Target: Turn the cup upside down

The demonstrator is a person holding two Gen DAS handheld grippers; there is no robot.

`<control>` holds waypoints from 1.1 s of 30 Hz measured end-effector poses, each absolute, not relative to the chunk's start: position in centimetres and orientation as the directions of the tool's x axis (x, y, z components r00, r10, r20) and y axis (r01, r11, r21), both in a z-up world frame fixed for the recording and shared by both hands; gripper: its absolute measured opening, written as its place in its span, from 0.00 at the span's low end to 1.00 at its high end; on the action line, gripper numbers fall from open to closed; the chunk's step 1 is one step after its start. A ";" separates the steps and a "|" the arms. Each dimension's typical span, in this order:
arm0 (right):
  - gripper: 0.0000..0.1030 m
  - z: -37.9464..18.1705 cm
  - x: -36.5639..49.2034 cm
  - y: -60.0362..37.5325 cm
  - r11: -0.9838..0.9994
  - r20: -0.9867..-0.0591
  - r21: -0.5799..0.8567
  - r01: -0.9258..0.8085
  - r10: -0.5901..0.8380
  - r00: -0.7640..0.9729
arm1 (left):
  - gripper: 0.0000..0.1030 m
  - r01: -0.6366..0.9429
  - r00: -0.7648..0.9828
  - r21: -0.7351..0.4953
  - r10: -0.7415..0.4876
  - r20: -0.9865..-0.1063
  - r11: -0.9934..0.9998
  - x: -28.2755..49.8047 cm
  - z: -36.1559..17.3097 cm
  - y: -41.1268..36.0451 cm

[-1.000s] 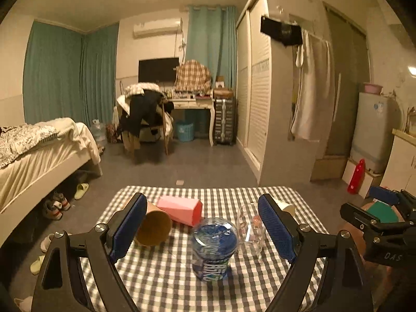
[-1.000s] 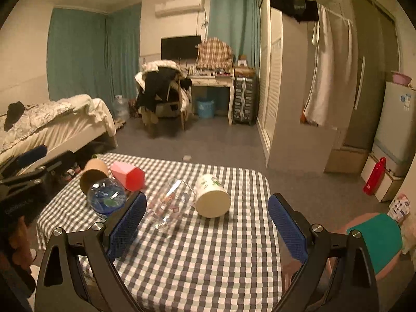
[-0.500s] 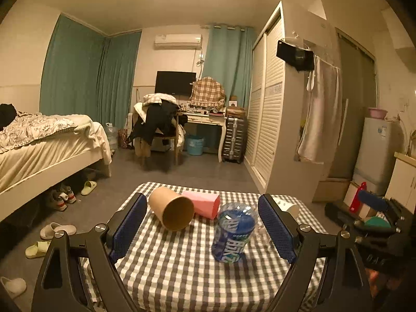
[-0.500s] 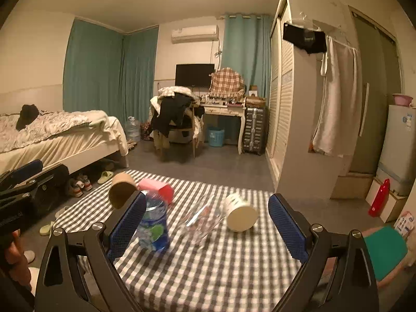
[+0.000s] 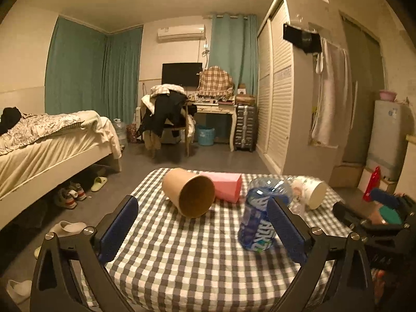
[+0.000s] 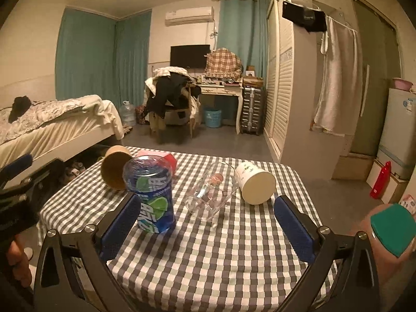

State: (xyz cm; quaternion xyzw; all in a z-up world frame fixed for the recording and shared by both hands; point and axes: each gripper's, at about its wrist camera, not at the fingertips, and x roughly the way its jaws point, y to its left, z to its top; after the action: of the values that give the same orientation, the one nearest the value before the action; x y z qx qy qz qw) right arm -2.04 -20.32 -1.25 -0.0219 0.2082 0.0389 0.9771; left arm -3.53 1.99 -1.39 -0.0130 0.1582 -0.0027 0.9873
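Left claw (image 5: 202, 231), viewed along its own fingers: the blue pads stand wide apart with nothing between them, held above the near part of the checked surface (image 5: 187, 260). Ahead of it and slightly to its left, a brown paper cup (image 5: 188, 192) lies on its side, mouth turned toward the claw. Just beyond, touching or nearly touching the cup's far side, lies a pink cup (image 5: 225, 186), also on its side. Directly before the right-hand pad (image 5: 286, 231) stands a blue printed plastic cup (image 5: 260, 218), base up and blurred. Farther to the right a white cup (image 5: 310, 191) lies on its side with its base toward the camera.

Right claw (image 6: 205, 230), own view: pads likewise spread wide and empty, over the same surface (image 6: 221, 260). The blue printed cup (image 6: 150, 195) stands base up just ahead of the left-hand pad (image 6: 119, 228). A clear glass cup (image 6: 212, 192) lies on its side ahead of the gap between the pads, with the white cup (image 6: 254, 182) beside it to the right. The brown cup (image 6: 115, 167) and the pink cup (image 6: 162, 157) lie beyond the blue one.
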 end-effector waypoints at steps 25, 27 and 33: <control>1.00 -1.9 -1.7 -19.9 0.996 -0.428 -0.067 -0.064 0.029 0.903 | 0.99 -0.012 0.927 -0.072 -0.016 -0.374 0.997 -2.7 -2.1 2.9; 1.00 -2.0 -1.8 -19.9 0.995 -0.429 -0.068 -0.067 0.032 0.903 | 0.99 -0.017 0.929 -0.066 -0.009 -0.371 0.998 -2.8 -2.0 2.9; 1.00 -2.1 -1.6 -19.5 0.994 -0.434 -0.080 -0.074 0.032 0.900 | 0.99 -0.018 0.930 -0.064 -0.007 -0.369 0.998 -2.8 -2.0 2.9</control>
State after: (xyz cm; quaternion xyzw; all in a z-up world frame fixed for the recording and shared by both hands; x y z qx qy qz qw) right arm -1.64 -19.52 -2.11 -0.0474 0.2218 0.0273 0.9736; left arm -2.84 2.86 -2.00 -0.0330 0.1877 0.0028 0.9817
